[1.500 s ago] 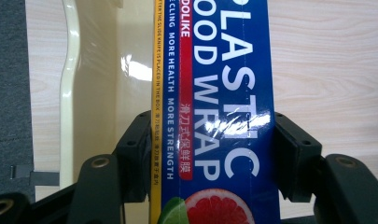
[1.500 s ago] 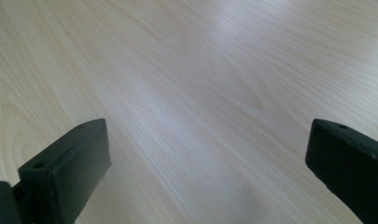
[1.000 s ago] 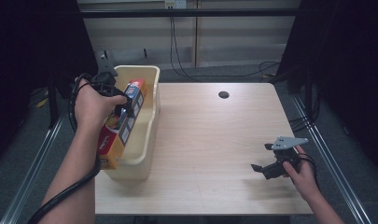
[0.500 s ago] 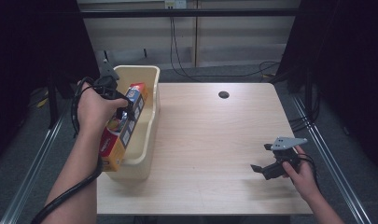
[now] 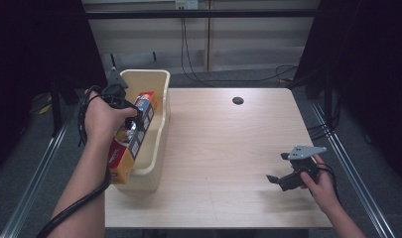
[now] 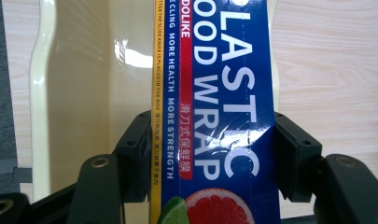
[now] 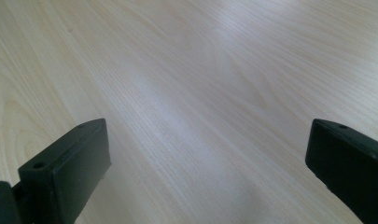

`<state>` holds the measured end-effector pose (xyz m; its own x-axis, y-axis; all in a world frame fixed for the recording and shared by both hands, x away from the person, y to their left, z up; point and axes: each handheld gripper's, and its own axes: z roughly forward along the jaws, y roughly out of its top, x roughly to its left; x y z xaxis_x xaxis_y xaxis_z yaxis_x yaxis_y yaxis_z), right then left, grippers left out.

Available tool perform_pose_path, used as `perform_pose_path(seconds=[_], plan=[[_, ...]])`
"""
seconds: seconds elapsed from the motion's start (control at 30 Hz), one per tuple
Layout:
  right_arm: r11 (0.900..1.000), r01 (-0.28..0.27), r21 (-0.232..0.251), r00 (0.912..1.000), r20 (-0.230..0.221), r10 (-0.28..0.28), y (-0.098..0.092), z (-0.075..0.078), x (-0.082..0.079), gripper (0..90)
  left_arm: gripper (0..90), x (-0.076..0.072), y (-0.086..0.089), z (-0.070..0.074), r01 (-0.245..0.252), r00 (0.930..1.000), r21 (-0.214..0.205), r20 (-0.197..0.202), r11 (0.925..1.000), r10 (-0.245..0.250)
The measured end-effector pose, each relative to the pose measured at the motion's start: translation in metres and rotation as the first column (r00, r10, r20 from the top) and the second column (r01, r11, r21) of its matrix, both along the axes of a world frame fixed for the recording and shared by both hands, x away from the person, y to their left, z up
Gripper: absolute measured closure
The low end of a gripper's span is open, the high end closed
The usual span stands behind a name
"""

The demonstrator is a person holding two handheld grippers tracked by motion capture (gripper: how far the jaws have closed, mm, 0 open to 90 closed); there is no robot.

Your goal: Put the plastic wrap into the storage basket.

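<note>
From the high view, the left tool [image 5: 131, 119] pinches the plastic wrap box [image 5: 130, 141] over the cream bin [image 5: 159, 129]; the right tool [image 5: 280, 173] rests spread on the counter [image 5: 223, 148]. In the left gripper view, both jaws clamp the plastic wrap box [image 6: 214, 116], the cream bin [image 6: 84, 93] beyond. In the right gripper view, the counter [image 7: 186, 93] lies between the spread jaws.

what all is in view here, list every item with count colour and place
plastic wrap box: 1, blue with a yellow edge and a grapefruit picture, held over the bin at the table's left edge
bin: 1, cream plastic, long, on the table's left edge
table: 1, light wood, with a dark round hole near its far edge
cables: several, black, on the floor beyond the table
left gripper: 1, black, shut on the plastic wrap box
right gripper: 1, black, open, over bare table at near right
forearms: 2, coming in from the bottom
</note>
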<state>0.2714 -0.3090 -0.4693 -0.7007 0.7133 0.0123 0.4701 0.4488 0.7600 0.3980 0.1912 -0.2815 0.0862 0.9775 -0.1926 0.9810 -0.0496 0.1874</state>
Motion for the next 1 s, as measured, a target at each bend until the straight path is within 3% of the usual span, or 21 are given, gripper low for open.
perform_pose_path(seconds=[1.0], plan=[[1.0, -0.003, -0.007, 1.0, 0.002, 0.003, 0.001, 0.0, 0.0, 0.0, 40.4, 0.001, 0.003, -0.024, -0.014, 0.9989, -0.012, -0.045, 0.9998, 0.013]])
